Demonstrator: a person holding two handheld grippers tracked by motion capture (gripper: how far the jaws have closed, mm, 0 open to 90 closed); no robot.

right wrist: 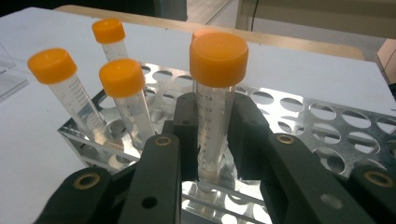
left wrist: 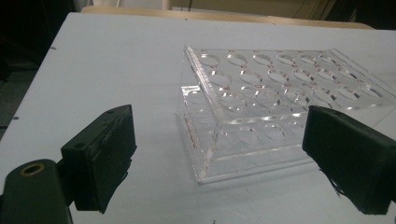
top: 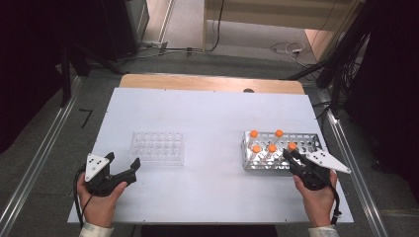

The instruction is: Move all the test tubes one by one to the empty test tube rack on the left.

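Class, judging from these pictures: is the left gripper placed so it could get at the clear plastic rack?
Probably yes. The left gripper is open beside the clear plastic rack, with only bare table between them.

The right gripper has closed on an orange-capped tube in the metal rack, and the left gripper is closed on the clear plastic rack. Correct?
Not quite. The left gripper is open: in the left gripper view its jaws stand wide apart, short of the clear plastic rack. The right gripper does clamp an orange-capped tube in the metal rack.
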